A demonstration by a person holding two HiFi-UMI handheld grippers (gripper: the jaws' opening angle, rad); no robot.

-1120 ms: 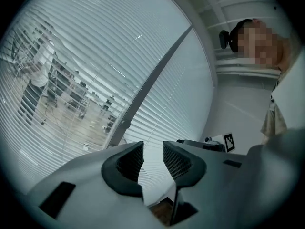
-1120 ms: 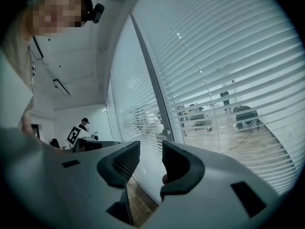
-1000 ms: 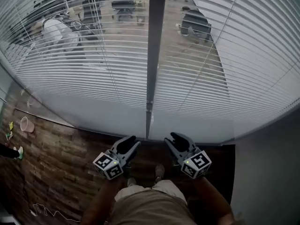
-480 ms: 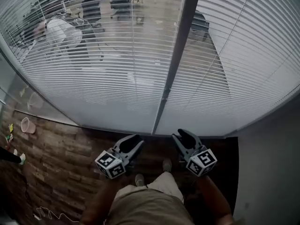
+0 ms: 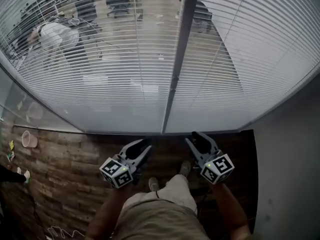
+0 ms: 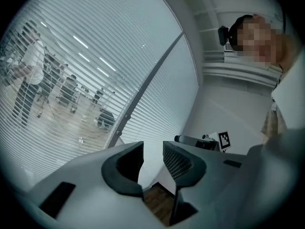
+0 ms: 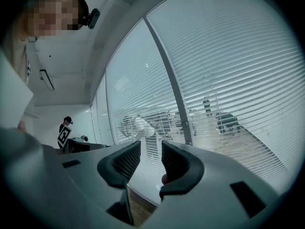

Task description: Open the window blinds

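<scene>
Both grippers are out in front of me, low, above the brown wood-plank floor [image 5: 65,156]. My left gripper [image 5: 140,147] has its dark jaws a narrow gap apart with nothing between them. The left gripper view shows only floor and window through the slot. My right gripper [image 5: 199,141] is the same: a narrow gap, pads bare, no grip on anything.

The job is straight ahead. The white horizontal-slat window blinds [image 5: 100,79] hang down over the glass on both sides of the dark vertical frame post [image 5: 176,69], well apart from both sets of jaws. The slats are angled enough that I can see an office and chairs through them.

Those slats look thin and light, and I reckon they would bend or crease if pinched, so I won't take hold there. A thin lift cord [image 5: 138,59] runs down through the left panel. It lies close against the slats and would be awkward to reach. What I want is a hanging pull cord or tilt wand, and I can't pick one out from here. Any cord will be slim and slippery, so my jaws must close right down on it and pull steadily, without a jerk.
</scene>
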